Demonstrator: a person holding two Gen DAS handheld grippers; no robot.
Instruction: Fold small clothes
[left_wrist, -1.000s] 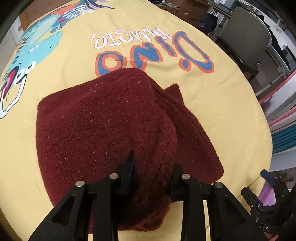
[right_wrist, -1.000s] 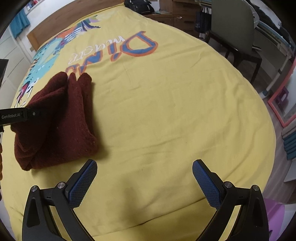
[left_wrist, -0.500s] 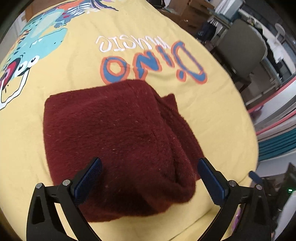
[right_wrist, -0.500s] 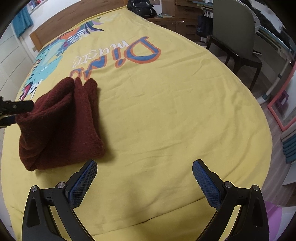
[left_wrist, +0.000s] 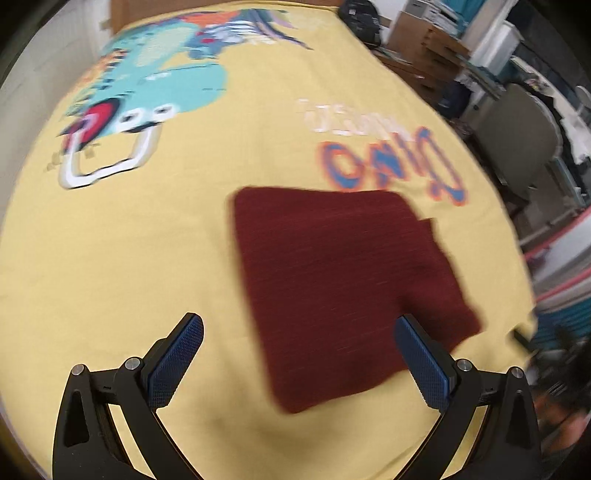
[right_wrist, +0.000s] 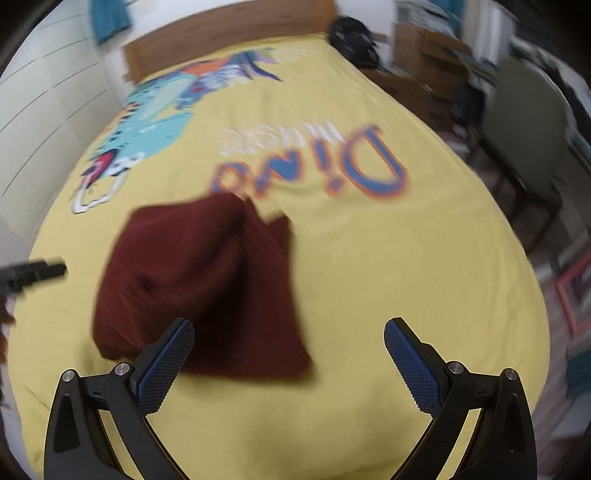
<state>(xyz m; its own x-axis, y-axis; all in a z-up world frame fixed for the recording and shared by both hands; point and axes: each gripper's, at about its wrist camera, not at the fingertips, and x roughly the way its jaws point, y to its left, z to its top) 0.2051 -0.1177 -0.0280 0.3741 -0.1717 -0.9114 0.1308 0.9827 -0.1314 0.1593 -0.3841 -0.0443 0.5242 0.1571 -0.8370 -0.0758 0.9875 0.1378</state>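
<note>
Left gripper (left_wrist: 299, 334): jaws spread wide, nothing between the pads, held above the bed and clear of the cloth. Its blue pads (left_wrist: 176, 360) frame bare yellow cover on one side and the garment's near corner on the other. Right gripper (right_wrist: 289, 341): jaws likewise wide apart and empty, also off the fabric.

Dark red knit garment (left_wrist: 340, 291): lies folded into a compact, roughly square bundle on the yellow bedspread (left_wrist: 129, 266). From the right wrist view a second layer (right_wrist: 280, 236) sticks out along its right edge, so the fold is not flush. No pad touches the bundle.

Its far edge sits just beside the blue-and-orange "Dino" lettering (left_wrist: 391, 166) printed on the cover; the teal dinosaur print (left_wrist: 166, 88) is well apart, up and to the left. Wooden headboard (right_wrist: 229, 40) beyond the bed, grey chair (left_wrist: 524, 136) off its right side. Both views motion-blurred; finer detail cannot be read.
</note>
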